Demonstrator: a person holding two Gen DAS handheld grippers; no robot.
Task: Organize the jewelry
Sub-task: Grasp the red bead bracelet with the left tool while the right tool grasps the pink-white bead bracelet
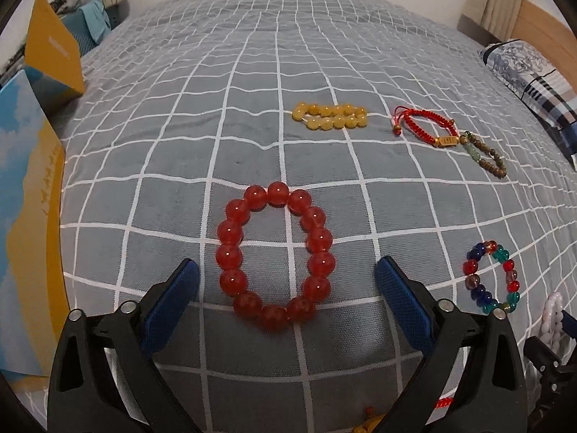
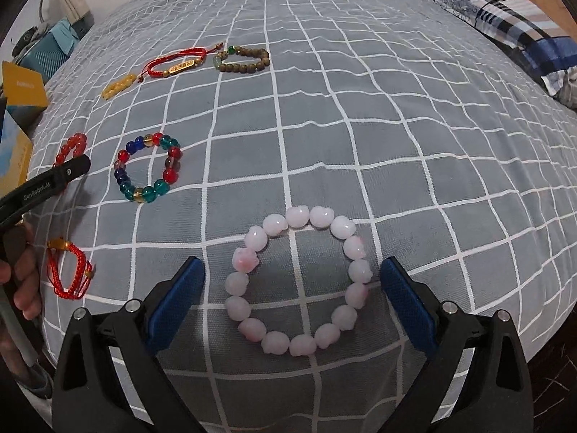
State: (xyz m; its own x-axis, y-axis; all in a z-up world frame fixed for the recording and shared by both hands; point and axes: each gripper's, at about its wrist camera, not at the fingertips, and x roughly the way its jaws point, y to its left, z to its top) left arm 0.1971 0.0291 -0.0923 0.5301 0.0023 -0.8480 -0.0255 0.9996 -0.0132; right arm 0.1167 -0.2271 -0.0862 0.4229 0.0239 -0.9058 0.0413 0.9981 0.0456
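Several bracelets lie on a grey checked bedspread. My left gripper is open, jaws on either side of a red bead bracelet, just above it. My right gripper is open around a pale pink bead bracelet. A multicolour glass bead bracelet lies between the two. Farther off lie a yellow bead bracelet, a red cord bracelet with a gold charm and a brown wooden bead bracelet. Another red cord bracelet lies near the left gripper's handle.
A blue and yellow box with its lid up stands at the bed's left edge. A patterned pillow lies at the far right. The left gripper's black arm reaches in from the left in the right wrist view.
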